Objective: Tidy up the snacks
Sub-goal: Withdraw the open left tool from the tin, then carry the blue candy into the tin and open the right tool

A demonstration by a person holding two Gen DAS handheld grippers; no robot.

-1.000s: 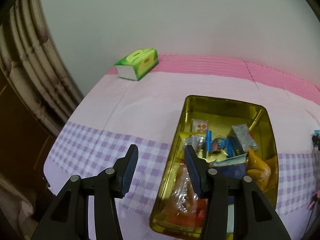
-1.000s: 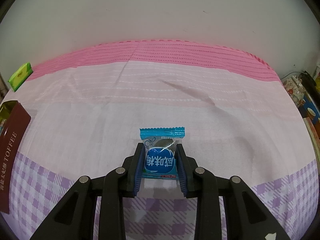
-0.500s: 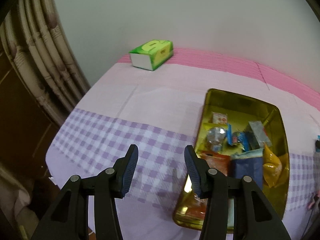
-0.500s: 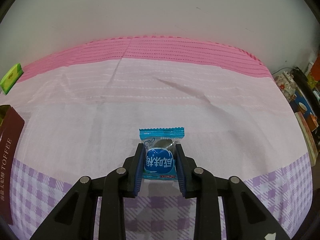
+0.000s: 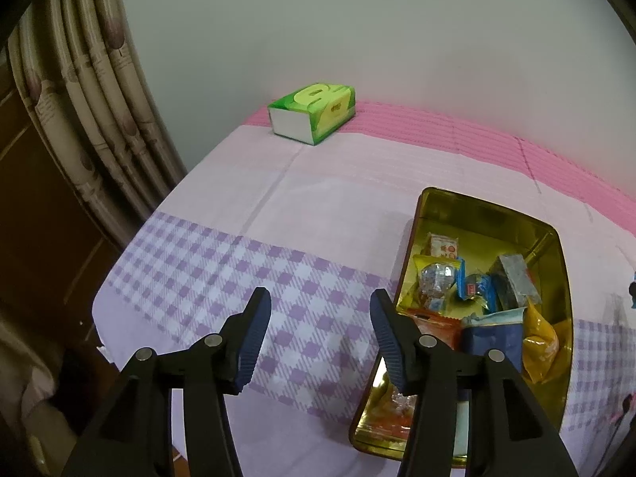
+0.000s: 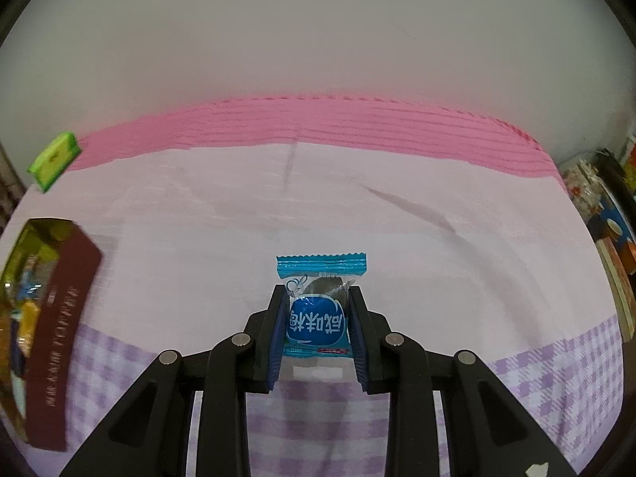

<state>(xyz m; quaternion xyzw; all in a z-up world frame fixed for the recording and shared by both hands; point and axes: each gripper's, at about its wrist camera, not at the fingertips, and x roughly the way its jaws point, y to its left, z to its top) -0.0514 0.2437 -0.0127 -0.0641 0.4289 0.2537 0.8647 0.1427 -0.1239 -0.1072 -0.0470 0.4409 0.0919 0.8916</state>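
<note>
The gold tin (image 5: 558,238) has slid right in the left view as the left gripper (image 5: 318,338) spreads, empty. Right gripper (image 6: 316,324) pinches the blue candy packet (image 6: 318,310) above the tablecloth's (image 6: 357,206) middle; green tissue box (image 5: 312,117) at far-left corner.

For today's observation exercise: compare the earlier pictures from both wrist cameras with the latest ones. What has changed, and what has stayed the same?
The left tool has drawn away from the gold tin, to its left, and its jaws are opening with nothing between them. The right tool has lifted the blue candy packet toward the tin. Unchanged: the right tool stays shut on the packet, the tin's snacks and the green tissue box lie as before.
</note>
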